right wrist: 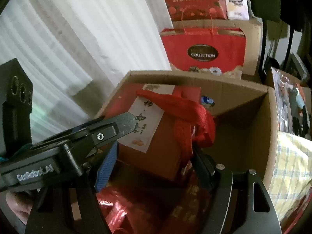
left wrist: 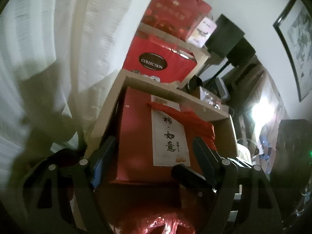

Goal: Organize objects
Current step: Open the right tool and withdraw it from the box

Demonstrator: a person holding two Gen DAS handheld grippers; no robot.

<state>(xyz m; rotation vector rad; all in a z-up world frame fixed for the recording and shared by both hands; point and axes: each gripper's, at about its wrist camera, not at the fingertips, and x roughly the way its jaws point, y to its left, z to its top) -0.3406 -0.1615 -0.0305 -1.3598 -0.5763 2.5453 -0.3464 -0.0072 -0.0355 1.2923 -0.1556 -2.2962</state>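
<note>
A red gift box [left wrist: 136, 132] with a white calligraphy label and a red ribbon handle [right wrist: 195, 115] stands tilted inside an open cardboard carton [right wrist: 243, 105]. My left gripper [left wrist: 154, 152] straddles the box, its fingers on either side of it, and it also shows in the right wrist view [right wrist: 124, 122] lying against the label. My right gripper [right wrist: 154, 165] straddles the same box [right wrist: 161, 146] lower down, its right finger against the ribbon. Whether either one presses on the box is unclear.
A red "COLLECTION" paper bag [right wrist: 204, 50] and more red gift bags [right wrist: 193, 0] are stacked on cartons behind. A white curtain [right wrist: 87, 29] hangs to the left. Crinkled red foil [right wrist: 124, 210] lies near the front. Yellow checked cloth [right wrist: 290, 167] is on the right.
</note>
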